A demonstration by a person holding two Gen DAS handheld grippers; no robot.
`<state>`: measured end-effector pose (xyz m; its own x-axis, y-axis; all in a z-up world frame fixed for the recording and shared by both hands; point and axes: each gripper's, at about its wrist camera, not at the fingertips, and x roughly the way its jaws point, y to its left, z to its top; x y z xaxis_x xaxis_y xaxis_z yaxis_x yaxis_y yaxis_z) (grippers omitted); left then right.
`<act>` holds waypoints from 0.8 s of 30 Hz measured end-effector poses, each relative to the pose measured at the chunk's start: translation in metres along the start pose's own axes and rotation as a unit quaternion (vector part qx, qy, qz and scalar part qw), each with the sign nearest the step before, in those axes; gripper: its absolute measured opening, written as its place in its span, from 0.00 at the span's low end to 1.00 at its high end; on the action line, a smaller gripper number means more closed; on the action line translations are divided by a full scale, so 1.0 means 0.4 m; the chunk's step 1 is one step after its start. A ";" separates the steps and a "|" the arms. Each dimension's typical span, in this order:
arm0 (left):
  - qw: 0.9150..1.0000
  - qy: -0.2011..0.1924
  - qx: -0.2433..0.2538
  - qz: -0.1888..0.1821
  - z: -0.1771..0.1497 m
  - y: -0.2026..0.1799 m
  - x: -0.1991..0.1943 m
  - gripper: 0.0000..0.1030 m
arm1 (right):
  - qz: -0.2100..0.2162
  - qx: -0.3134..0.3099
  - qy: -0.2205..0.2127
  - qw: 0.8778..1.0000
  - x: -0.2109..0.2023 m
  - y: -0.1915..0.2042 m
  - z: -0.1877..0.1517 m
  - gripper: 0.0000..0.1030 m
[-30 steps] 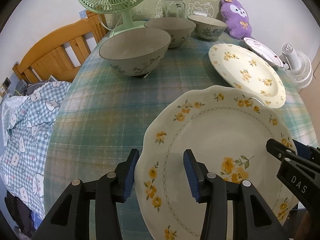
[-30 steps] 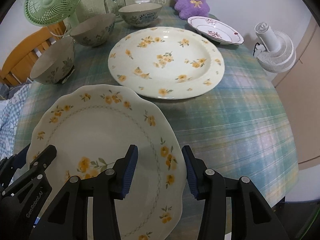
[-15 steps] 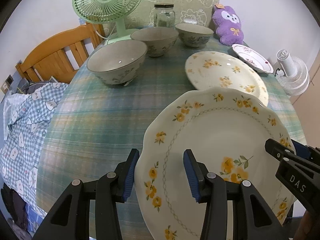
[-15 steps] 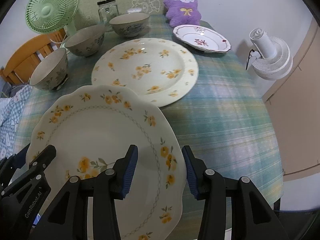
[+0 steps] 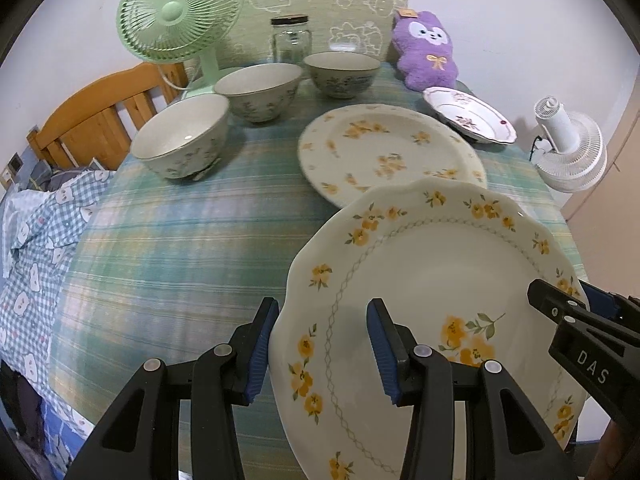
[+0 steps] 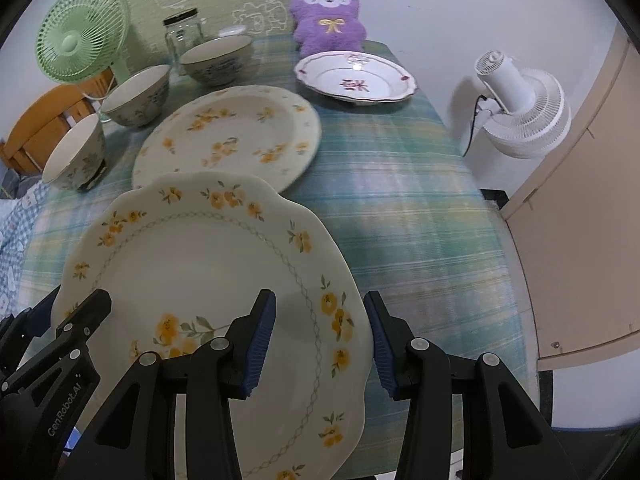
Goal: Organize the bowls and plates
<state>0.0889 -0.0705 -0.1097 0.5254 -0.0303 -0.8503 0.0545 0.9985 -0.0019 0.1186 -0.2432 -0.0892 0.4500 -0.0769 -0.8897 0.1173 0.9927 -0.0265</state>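
Observation:
A scalloped cream plate [image 5: 440,272] with yellow flowers hangs tilted above the near part of the table, held from both sides. My left gripper [image 5: 322,344] is shut on its left rim, one finger over and one under. On the opposite rim [image 6: 200,264] my right gripper [image 6: 320,336] is shut the same way. Behind it a round yellow-flowered plate [image 5: 384,152] lies flat on the cloth. A small pink-flowered plate [image 5: 468,118] lies at the back right. Three grey floral bowls [image 5: 180,140] [image 5: 258,88] [image 5: 342,70] stand apart in a row at the back left.
The table [image 5: 180,248] has a green plaid cloth. At its far edge stand a green fan [image 5: 180,16], a glass jar [image 5: 291,38] and a purple plush toy [image 5: 424,52]. A white fan [image 5: 568,148] sits off the right side, a wooden frame [image 5: 92,120] and checked fabric [image 5: 32,240] off the left.
Both grippers have drawn back from the bowls and the flat plate, carrying the scalloped plate with them. Everything on the table now looks farther off. The grip on the plate is unchanged.

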 end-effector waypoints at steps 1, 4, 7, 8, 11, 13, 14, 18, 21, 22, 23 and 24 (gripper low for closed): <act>1.000 0.000 0.001 0.000 -0.001 -0.015 0.000 0.44 | -0.001 0.000 0.000 1.000 0.000 -0.011 -0.002 0.47; 1.000 0.000 0.003 -0.003 -0.001 -0.054 0.003 0.44 | -0.004 0.002 0.001 1.000 0.003 -0.049 -0.003 0.47; 1.000 0.000 0.003 -0.006 0.001 -0.090 0.008 0.44 | -0.006 0.005 0.003 1.000 0.010 -0.086 -0.001 0.47; 1.000 -0.001 0.003 -0.006 0.002 -0.102 0.009 0.44 | -0.007 0.005 0.003 1.000 0.012 -0.097 0.001 0.47; 1.000 -0.001 0.003 -0.008 0.006 -0.133 0.013 0.44 | -0.008 0.005 0.003 1.000 0.020 -0.130 0.004 0.47; 1.000 -0.002 0.005 -0.009 0.010 -0.157 0.018 0.44 | -0.009 0.007 0.003 1.000 0.025 -0.150 0.006 0.47; 1.000 -0.001 0.006 -0.010 0.011 -0.170 0.022 0.44 | -0.009 0.007 0.004 1.000 0.028 -0.160 0.007 0.47; 1.000 0.005 0.006 -0.014 0.014 -0.205 0.039 0.44 | -0.011 0.010 0.007 1.000 0.046 -0.202 0.011 0.47; 1.000 0.008 0.007 -0.015 0.015 -0.227 0.049 0.44 | -0.012 0.012 0.013 1.000 0.061 -0.226 0.010 0.47; 1.000 0.009 0.008 -0.015 0.015 -0.233 0.052 0.44 | -0.012 0.013 0.015 1.000 0.066 -0.234 0.010 0.47; 1.000 0.010 0.009 -0.015 0.016 -0.240 0.056 0.44 | -0.012 0.013 0.017 1.000 0.070 -0.240 0.010 0.47; 1.000 0.012 0.009 -0.015 0.017 -0.246 0.060 0.44 | -0.013 0.014 0.019 1.000 0.077 -0.247 0.010 0.47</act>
<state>0.1021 -0.1697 -0.1265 0.5025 -0.0584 -0.8626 0.0851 0.9962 -0.0179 0.1245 -0.3442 -0.1119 0.4127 -0.0977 -0.9056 0.1534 0.9875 -0.0366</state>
